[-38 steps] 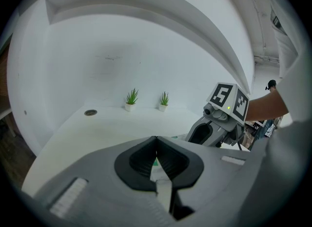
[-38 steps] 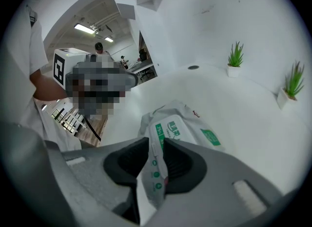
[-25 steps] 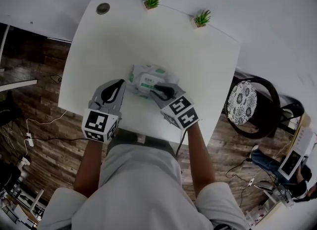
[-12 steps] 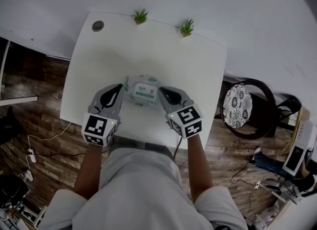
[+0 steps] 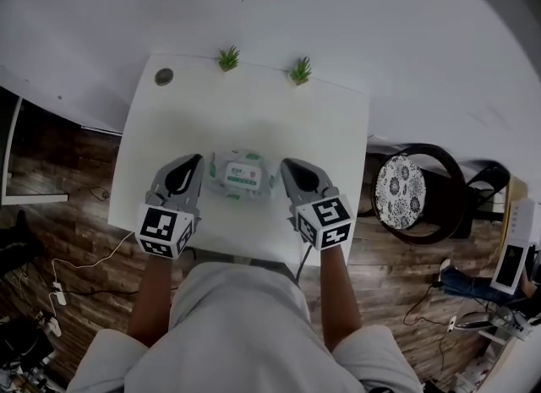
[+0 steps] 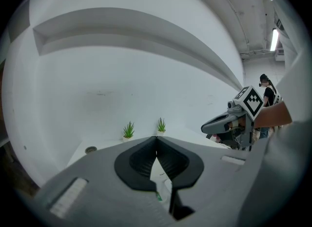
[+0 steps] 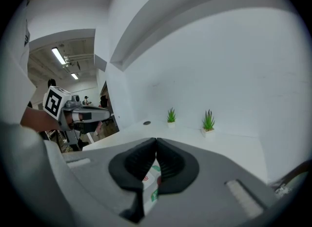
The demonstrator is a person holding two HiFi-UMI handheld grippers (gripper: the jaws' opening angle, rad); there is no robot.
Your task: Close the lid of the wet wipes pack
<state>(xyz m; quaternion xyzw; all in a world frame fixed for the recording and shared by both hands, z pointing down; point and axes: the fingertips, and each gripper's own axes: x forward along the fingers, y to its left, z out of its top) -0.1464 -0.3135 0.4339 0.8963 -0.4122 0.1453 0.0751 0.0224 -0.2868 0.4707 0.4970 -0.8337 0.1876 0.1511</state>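
**A:** Where are our grippers?

**B:** Nearest us, our left gripper (image 5: 191, 166) has its fingers (image 6: 141, 160) pressed together on nothing. Our right gripper (image 5: 291, 168) has just been closing its fingers, and they meet with nothing between them. Both hang over the near part of the table (image 5: 338, 129).

**A:** And the wet wipes pack?

**B:** The wet wipes pack (image 5: 242, 175) lies flat on the table between our two grippers, touching neither. Its lid looks level with the top, so we judge the closing step done, or very nearly.

**A:** Then what does our next move call for?

**B:** A check, we think. If a lid edge stands proud, we press it down from above with closed fingertips. Otherwise we only need to keep clear.

**A:** Anything beyond it?

**B:** Two small potted plants (image 5: 227, 57) (image 5: 300, 70) stand at the far edge, well apart from the pack.
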